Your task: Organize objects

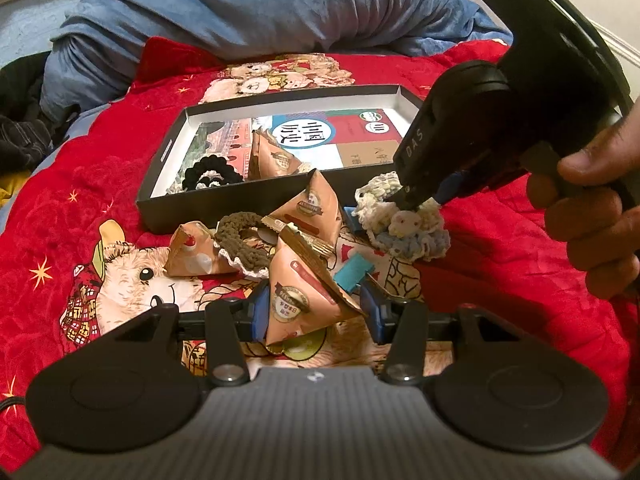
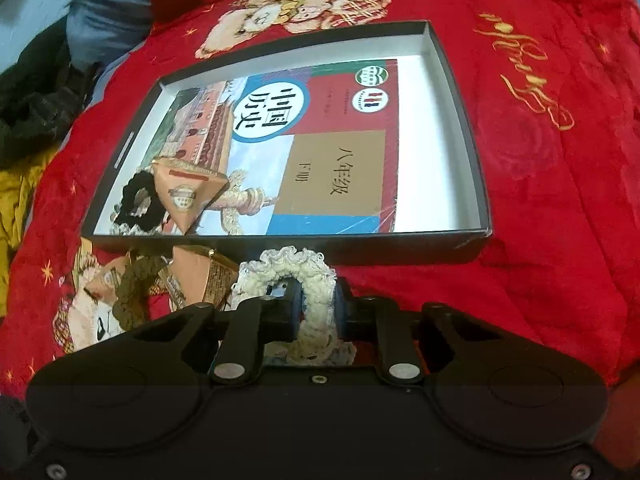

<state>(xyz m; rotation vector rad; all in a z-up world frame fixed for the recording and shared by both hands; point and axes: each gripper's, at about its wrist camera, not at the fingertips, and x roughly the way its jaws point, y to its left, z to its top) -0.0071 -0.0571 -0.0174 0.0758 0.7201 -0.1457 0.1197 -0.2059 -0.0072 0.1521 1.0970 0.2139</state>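
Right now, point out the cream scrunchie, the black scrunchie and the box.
cream scrunchie point(image 2: 316, 312): right wrist view, its loop between the fingers.
black scrunchie point(image 2: 138, 200): right wrist view, its left curve.
box point(image 2: 400, 248): right wrist view, its near wall.

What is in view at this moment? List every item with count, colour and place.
box: one, black outside, white inside, on the blanket
book: one, red and blue cover, flat in the box
packets: four, peach triangular; one in the box, two on the blanket in front of it, one in the left gripper
black scrunchie: one, in the box beside the packet
brown scrunchie: one, olive brown, on the blanket among the packets
cream scrunchie: one, cream and pale blue, in the right gripper
blanket: one, red with bear prints
blue bedding: behind the blanket
left gripper: closed on a packet
right gripper: closed on the cream scrunchie
hand: holds the right gripper
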